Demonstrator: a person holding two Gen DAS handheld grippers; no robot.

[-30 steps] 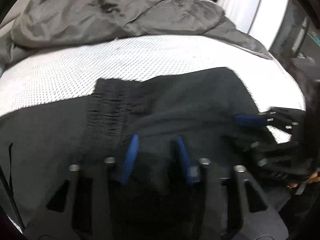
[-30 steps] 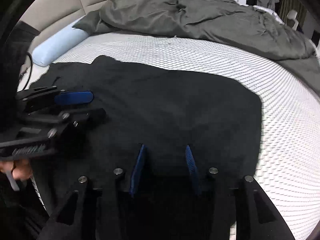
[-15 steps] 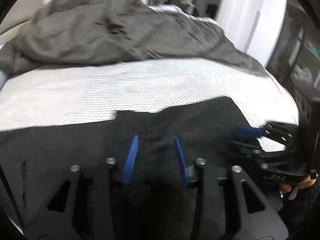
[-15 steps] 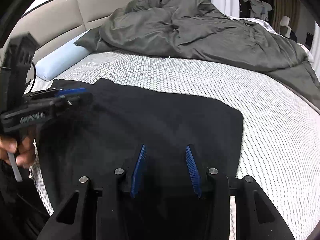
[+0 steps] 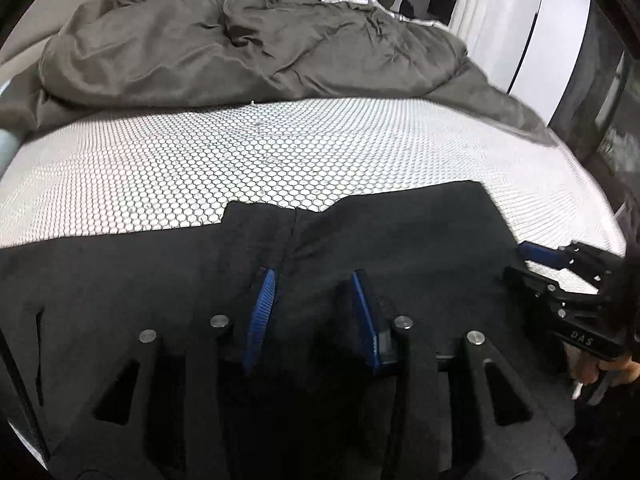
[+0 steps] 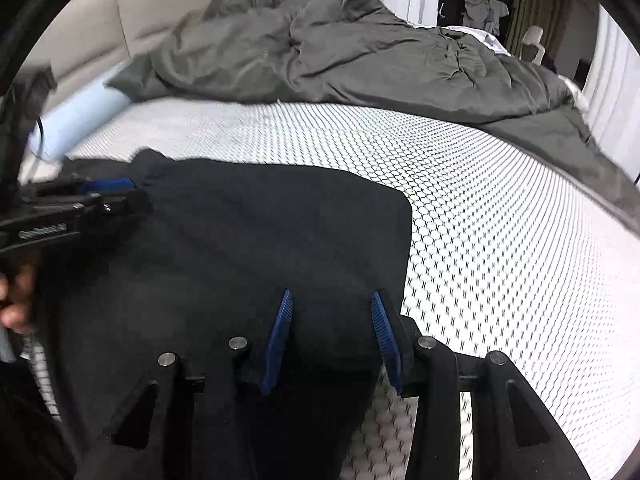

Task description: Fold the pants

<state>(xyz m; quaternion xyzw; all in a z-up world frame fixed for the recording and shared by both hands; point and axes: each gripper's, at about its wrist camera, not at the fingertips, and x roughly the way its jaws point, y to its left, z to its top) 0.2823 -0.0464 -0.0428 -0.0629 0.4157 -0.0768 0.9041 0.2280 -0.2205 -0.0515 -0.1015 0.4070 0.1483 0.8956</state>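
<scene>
Through the left wrist camera, the black pants (image 5: 360, 248) lie flat on the bed (image 5: 240, 160), folded into a broad dark slab near its front edge. A second ago the gathered waistband lay rumpled ahead of this claw; now the cloth is smooth, with only a short seam running back to a small notch in the far edge. The left claw (image 5: 312, 312) has drawn back and hangs low over the near part of the pants, its blue pads spread apart with nothing between them. I judge that one fold is finished and released, so the next one calls for a fresh grip. At the right of this view the right claw (image 5: 560, 268) sits at the right edge of the pants, where the white bed cover shows.

Through the right wrist camera, the pants (image 6: 260, 232) fill the lower left, their rounded far corner now lying neat on the honeycomb-patterned bed (image 6: 480, 220). The right claw (image 6: 332, 340) is open too, one pad over the cloth and the other just over the bare cover beside the right edge. The left claw (image 6: 108, 196) sits at the far left edge of the pants. A grey duvet (image 6: 360, 52) is heaped well behind, and a pale blue pillow (image 6: 80, 116) lies at the left.
</scene>
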